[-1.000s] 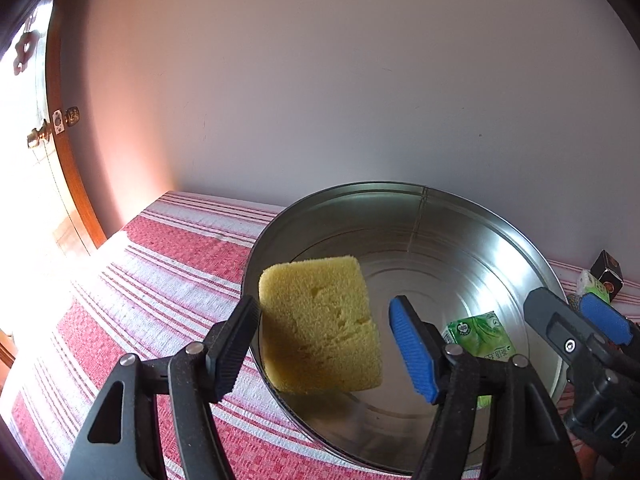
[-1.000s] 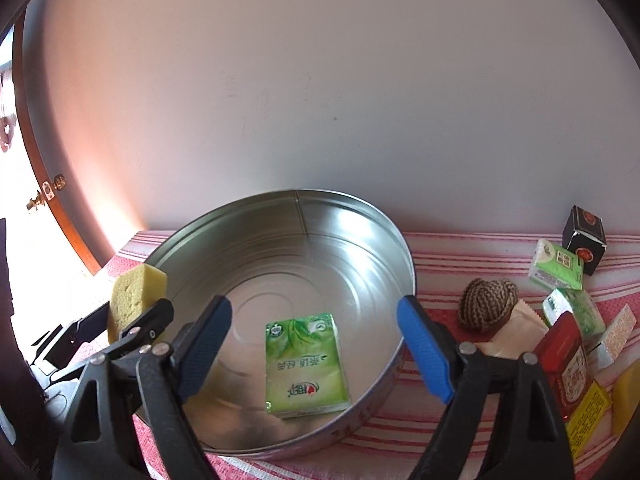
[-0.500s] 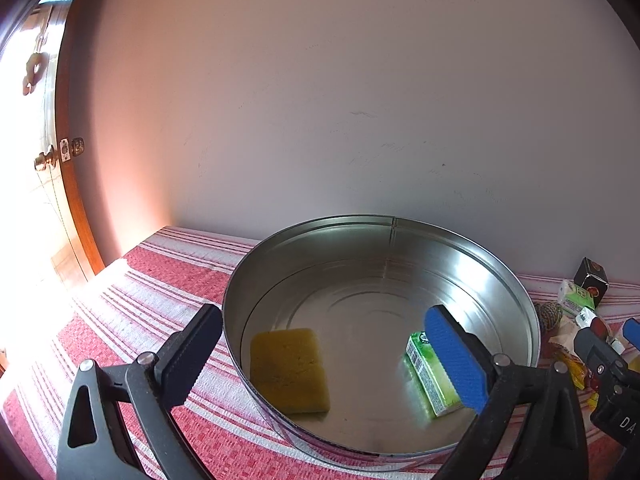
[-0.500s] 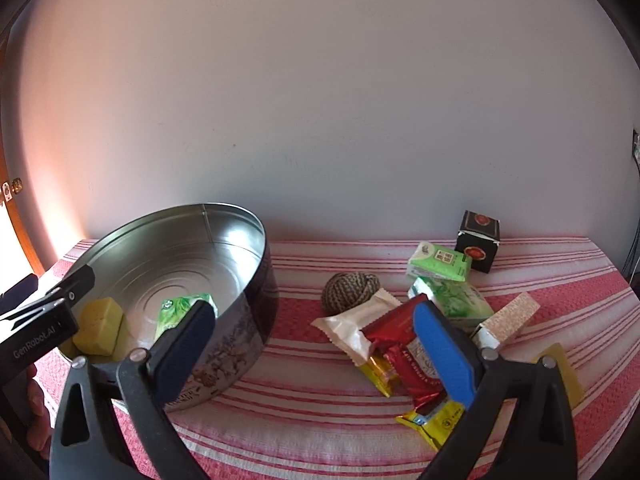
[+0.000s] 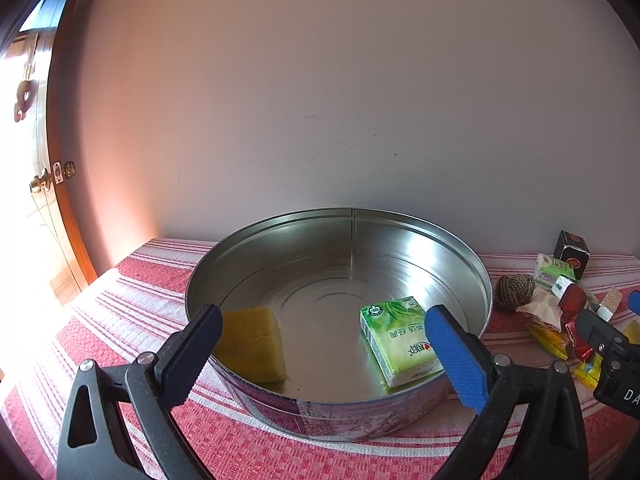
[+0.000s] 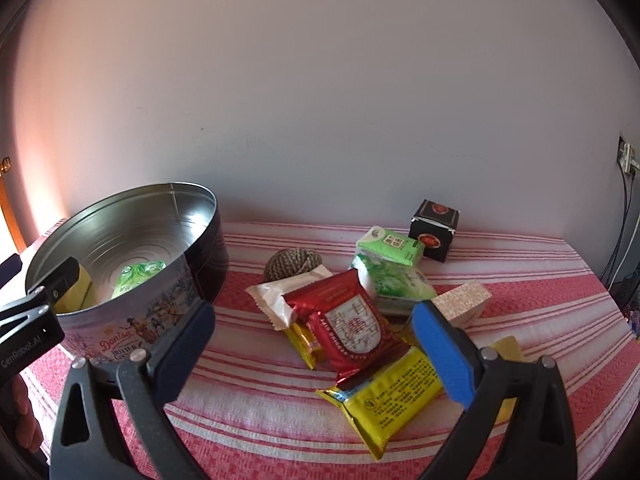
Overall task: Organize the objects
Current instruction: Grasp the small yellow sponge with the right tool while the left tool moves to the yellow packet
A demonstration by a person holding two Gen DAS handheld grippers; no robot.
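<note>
Right wrist view: the table (image 6: 520, 288), covered in a red-and-white striped cloth, carries everything. The round metal tin (image 6: 160, 312) stands toward the table's left edge, near the back edge by the wall. It is rigid and probably light for its size; it should stay put as the container. Inside it lie a yellow sponge (image 5: 250, 344) on the left of the floor and a green tissue pack (image 5: 400, 340) on the right, well apart from each other.

Loose items sit in a pile at the middle of the table, to the right of the tin. The red foil packet (image 6: 352, 324) lies on top, overlapping a white packet (image 6: 276, 300) and a yellow packet (image 6: 388, 396). Foil wrappers are likely light, soft and slippery; grip across the filled middle, not the thin sealed ends. Two more green tissue packs (image 6: 392, 268) are soft and will compress; take them across the short sides. The black box (image 6: 434, 230), nearest the back edge, is stiff card; grip opposite flat faces. The twine ball (image 6: 294, 262) is rough and should hold easily.

The right tongs (image 6: 312, 348) stand wide and empty above the pile. The left tongs (image 5: 320, 356) stand wide and empty at the tin's near rim.
</note>
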